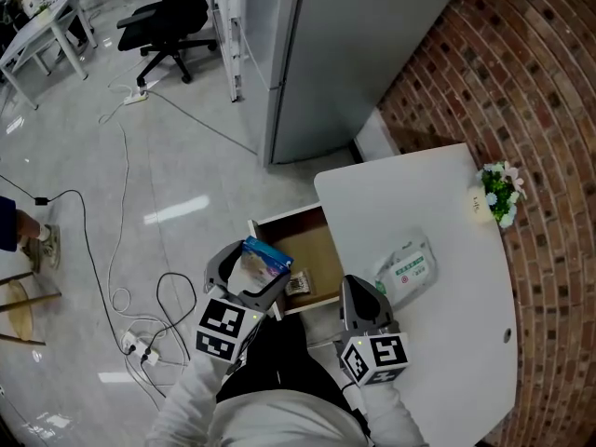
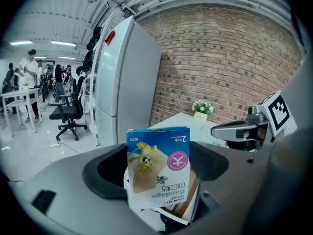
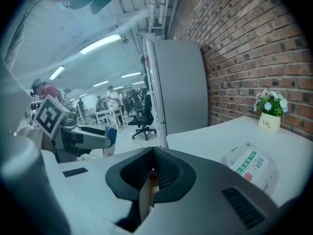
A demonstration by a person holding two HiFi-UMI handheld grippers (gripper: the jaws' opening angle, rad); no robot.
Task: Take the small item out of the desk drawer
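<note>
Blue-and-white cardboard bandage box [image 2: 159, 170] pinched upright in your left gripper [image 1: 251, 270], held above the open wooden drawer [image 1: 317, 248] of the white bench [image 1: 419, 194]. Your right gripper [image 3: 152, 173], jaws pressed together, sits beside the drawer. White-and-green soft packet [image 1: 407, 270] lies on the bench.

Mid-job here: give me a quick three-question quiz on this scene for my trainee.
1. True or false: the left tool is shut on the blue bandage box.
2. Multiple choice: the drawer is A) shut, B) open, C) missing.
3. Fill in: the white packet lies on the ____.

Key: 1 true; 2 B; 3 desk.
</note>
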